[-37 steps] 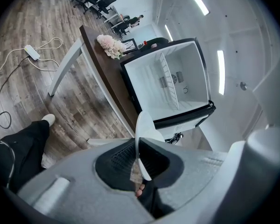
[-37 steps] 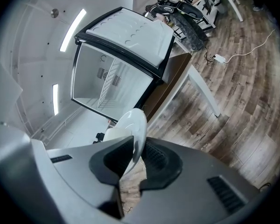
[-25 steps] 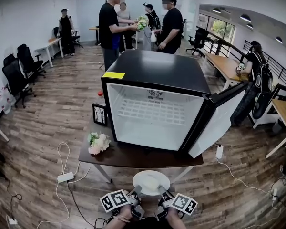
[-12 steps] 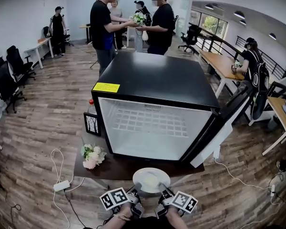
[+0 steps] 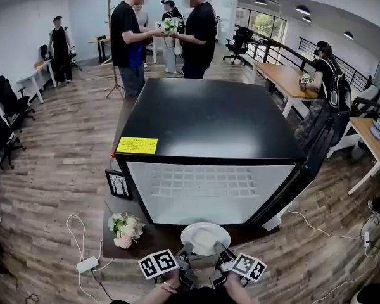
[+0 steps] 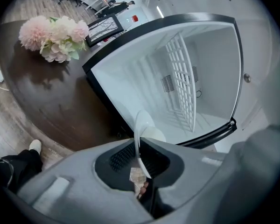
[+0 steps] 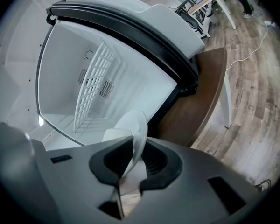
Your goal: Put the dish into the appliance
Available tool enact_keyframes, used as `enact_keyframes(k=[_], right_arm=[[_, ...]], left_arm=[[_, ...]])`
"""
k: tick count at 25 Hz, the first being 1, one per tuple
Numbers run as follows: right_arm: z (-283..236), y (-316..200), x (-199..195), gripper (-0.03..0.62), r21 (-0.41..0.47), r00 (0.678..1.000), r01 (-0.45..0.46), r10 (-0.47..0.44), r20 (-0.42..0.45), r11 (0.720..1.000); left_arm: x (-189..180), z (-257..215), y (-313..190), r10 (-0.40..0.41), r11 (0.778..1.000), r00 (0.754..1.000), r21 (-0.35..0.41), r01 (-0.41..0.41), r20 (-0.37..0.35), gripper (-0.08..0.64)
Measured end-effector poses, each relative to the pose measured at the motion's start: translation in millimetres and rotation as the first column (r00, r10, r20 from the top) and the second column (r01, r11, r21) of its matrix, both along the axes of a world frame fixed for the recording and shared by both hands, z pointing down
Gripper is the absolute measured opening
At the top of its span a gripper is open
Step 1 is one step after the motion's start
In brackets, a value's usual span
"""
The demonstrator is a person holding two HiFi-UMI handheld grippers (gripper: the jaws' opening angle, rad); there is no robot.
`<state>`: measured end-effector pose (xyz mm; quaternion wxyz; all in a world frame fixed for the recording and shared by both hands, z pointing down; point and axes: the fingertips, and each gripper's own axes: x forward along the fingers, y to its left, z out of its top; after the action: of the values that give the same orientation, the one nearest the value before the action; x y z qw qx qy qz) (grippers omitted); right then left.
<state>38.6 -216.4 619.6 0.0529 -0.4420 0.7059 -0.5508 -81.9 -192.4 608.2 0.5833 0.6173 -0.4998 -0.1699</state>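
Note:
A white dish (image 5: 204, 238) with a pale piece of food on it is held level by both grippers at the table's near edge, in front of the open black fridge (image 5: 209, 125). My left gripper (image 5: 185, 256) grips the dish's left rim; its jaws are opening slightly with the rim (image 6: 141, 134) still pressed between them. My right gripper (image 5: 223, 256) is shut on the right rim (image 7: 130, 129). Both gripper views look past the dish into the fridge's white interior with its wire shelf (image 6: 182, 78).
The fridge door (image 5: 304, 170) stands open at the right. A bunch of pink flowers (image 5: 123, 228) and a small picture frame (image 5: 117, 183) sit on the dark table (image 5: 158, 239), left of the fridge. A power strip (image 5: 87, 265) and cables lie on the floor. People stand behind.
I have come closer to the fridge. The dish and both grippers have moved forward, from short of the table to over its near edge.

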Motion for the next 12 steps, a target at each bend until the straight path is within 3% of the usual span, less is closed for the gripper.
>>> enact_keyframes(k=[12], right_arm=[[5.3,-21.9,-26.9,0.061,0.002,0.998,-0.055,0.055,-0.009,0.998]], left_arm=[[-27.8,4.5,-25.6,0.069,0.998,0.997,0.002,-0.069,0.02,0.035]])
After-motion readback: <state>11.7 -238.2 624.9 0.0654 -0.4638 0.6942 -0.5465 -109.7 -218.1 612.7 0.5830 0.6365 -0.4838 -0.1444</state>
